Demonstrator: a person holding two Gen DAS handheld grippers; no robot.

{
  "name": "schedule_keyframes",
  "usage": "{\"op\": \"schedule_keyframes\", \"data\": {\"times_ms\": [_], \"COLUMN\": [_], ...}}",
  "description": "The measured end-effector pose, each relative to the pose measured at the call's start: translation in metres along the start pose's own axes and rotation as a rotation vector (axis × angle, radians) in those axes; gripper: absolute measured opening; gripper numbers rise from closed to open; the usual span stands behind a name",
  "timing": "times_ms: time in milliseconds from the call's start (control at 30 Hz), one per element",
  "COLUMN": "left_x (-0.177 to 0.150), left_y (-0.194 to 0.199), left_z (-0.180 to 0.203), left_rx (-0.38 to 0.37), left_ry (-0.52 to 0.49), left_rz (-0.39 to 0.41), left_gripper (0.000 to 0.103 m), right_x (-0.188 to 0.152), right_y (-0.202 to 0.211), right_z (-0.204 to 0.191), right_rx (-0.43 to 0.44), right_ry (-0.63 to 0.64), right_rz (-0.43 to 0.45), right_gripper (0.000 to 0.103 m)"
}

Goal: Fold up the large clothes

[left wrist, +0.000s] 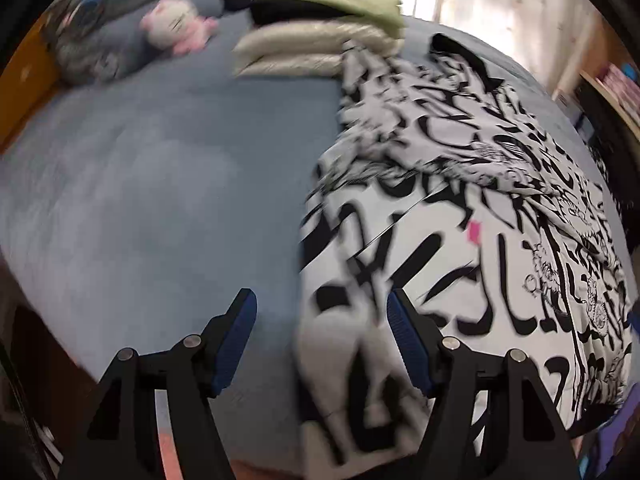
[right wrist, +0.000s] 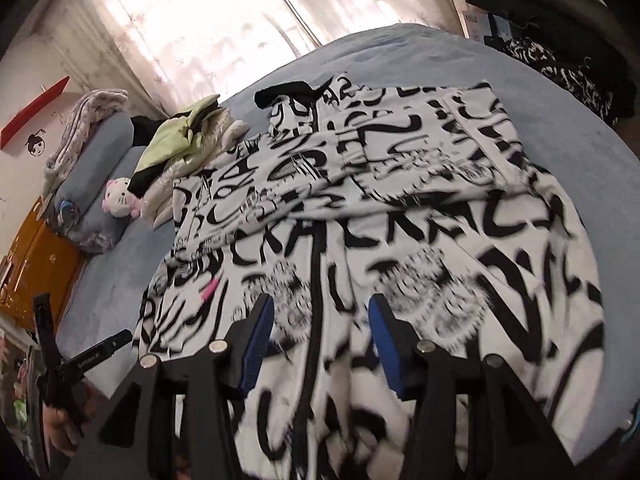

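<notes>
Now, garment (right wrist: 380,216): white cloth, bold black graffiti lettering, unreadable, folded flat on bed (left wrist: 152,200).
Bed: soft blue cover.
Left gripper (left wrist: 322,340): jaws spread, empty.
Right gripper (right wrist: 320,344): jaws spread over garment.

Black graffiti-style lettering on white garment (right wrist: 400,220), no word legible

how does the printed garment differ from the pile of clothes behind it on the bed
The printed garment is white with bold black lettering; the pile of clothes is plain pale green, cream and black. The garment lies spread wide, sleeves folded across; the pile is stacked compactly. Both rest on the blue bed.
</notes>
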State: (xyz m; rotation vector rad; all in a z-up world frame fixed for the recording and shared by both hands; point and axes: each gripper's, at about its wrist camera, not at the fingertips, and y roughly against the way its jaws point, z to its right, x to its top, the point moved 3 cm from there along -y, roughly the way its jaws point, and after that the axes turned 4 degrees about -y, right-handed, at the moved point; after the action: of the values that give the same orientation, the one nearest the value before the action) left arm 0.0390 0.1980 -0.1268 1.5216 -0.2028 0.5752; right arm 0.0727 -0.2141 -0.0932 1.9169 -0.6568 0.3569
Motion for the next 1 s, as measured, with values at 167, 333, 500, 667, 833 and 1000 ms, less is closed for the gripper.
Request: {"op": "schedule_keyframes", "data": {"times_ms": [167,333,500,667,833,1000], "left_x": [-0.024,-0.034,-0.029,-0.02,-0.019,-0.016], "left_y": [-0.01,-0.014,-0.026,-0.043,-0.052,-0.061], "left_z": [-0.031,-0.03,-0.019,-0.004,0.012,0.012], "left_rx": [-0.102,-0.165,-0.192,-0.154,-0.122,-0.149], "left_ry": [0.106,0.11,0.097,0.065,-0.011,-0.028], "left_rz": [-0.09,-0.116,-0.112,-0.108,-0.092,-0.08], "left_gripper": [0.066,0.068,0.077,0.084,0.089,0.098], "right_x": [-0.016,-0.027,-0.041,-0.058,-0.066,-0.062], "right_y": [0.017,0.044,0.064,0.059,0.042,0.032], "right_z": [0.027,0.057,0.096,0.122,0.133,0.129], "right_rx": [-0.05,-0.124,-0.18,-0.197,-0.19,-0.102], "right_ry": [-0.034,-0.054,-0.128,-0.196,-0.244,-0.245], "right_rz": [-0.009,0.024,0.046,0.01,-0.01,0.027], "right_gripper": [0.063,0.063,0.063,0.063,0.063,0.064]}}
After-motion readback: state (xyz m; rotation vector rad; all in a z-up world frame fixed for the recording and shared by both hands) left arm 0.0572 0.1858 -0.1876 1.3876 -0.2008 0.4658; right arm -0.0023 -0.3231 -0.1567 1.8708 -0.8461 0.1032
